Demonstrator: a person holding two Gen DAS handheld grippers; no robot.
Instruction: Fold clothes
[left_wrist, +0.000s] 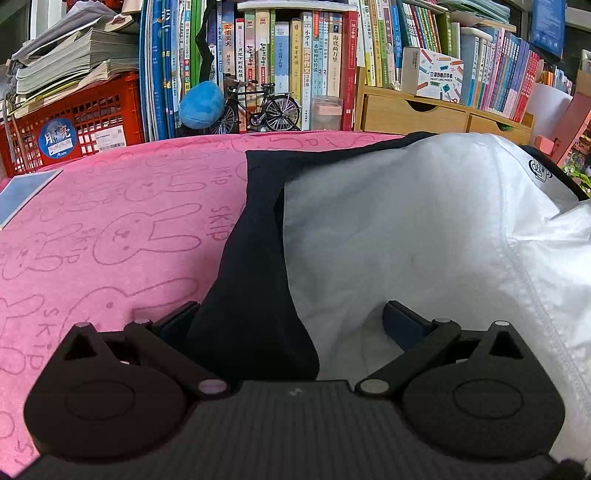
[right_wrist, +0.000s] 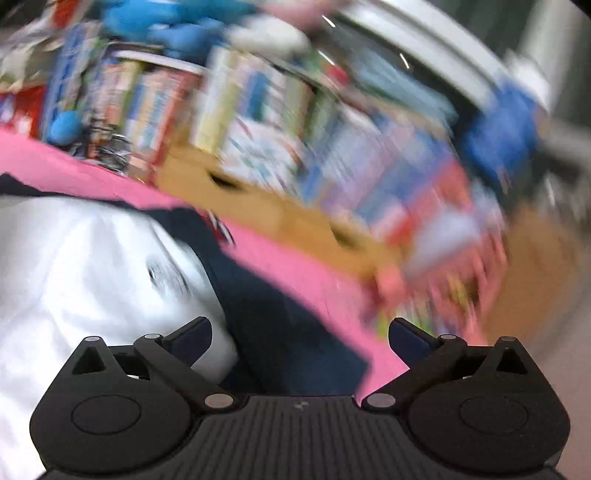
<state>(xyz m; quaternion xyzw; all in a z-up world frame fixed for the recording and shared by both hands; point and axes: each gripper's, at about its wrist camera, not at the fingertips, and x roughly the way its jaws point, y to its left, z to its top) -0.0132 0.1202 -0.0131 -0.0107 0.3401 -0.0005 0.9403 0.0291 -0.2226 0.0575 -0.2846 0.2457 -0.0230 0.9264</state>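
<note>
A white garment (left_wrist: 406, 229) with a navy sleeve (left_wrist: 255, 258) lies on the pink rabbit-print cloth (left_wrist: 110, 229). My left gripper (left_wrist: 291, 319) stands open just over its near edge. The navy sleeve and some white fabric lie between the fingers, and the pads do not press on them. The right wrist view is blurred. In it the same white garment (right_wrist: 81, 266) lies at the left, with its navy part (right_wrist: 280, 332) running under my right gripper (right_wrist: 301, 334). That gripper is wide open with nothing pinched.
Behind the pink cloth stand a packed row of books (left_wrist: 295, 55), a red crate (left_wrist: 74, 125) stacked with papers, a blue plush (left_wrist: 202, 105), a model bicycle (left_wrist: 262, 110) and a wooden drawer unit (left_wrist: 424, 114). A flat blue card (left_wrist: 26, 195) lies at the cloth's left edge.
</note>
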